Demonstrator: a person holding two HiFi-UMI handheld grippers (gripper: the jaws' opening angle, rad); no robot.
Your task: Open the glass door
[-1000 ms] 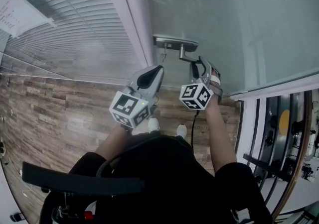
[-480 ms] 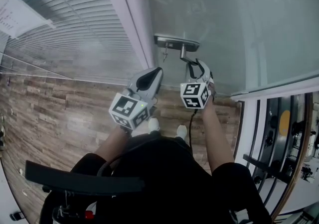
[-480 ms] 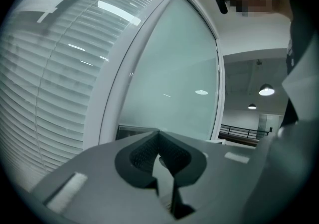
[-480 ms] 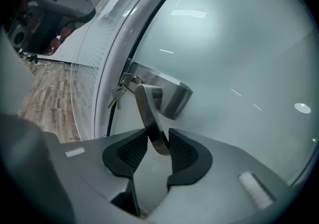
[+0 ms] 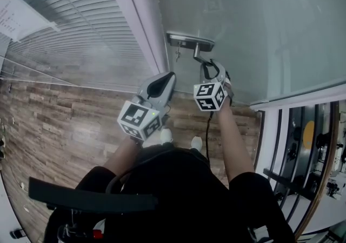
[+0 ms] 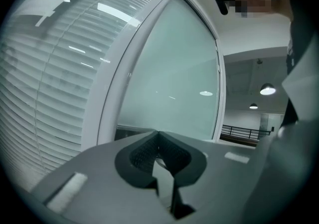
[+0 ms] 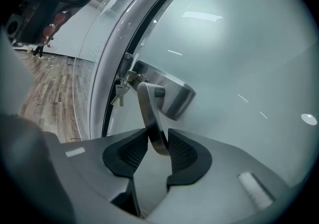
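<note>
**Right gripper (image 5: 208, 66) clamped on the handle (image 5: 201, 59)**

Jaws of the right gripper have just been closing and pinch the handle at centre frame, on the glass door (image 5: 259, 31) filling the upper right. Keys (image 7: 119, 93) hang just left of it. Lower left, the left gripper (image 5: 162, 82) has its jaws together, empty, near the white frame (image 5: 140, 15).

We had the handle (image 7: 149, 113) between the jaws of the right gripper (image 7: 158, 143), which had just been closing on it, out in front of the glass door (image 5: 259, 20). Behind the handle sat the lock plate (image 5: 186, 41), with the keys (image 7: 118, 91) hanging at its left end, next to the door frame (image 5: 143, 20). Left of that frame ran the blinds (image 5: 70, 26). Our left gripper (image 5: 165, 77) hung just left of the right one, apart from the handle. Under both lay the floor (image 5: 65, 123).
</note>
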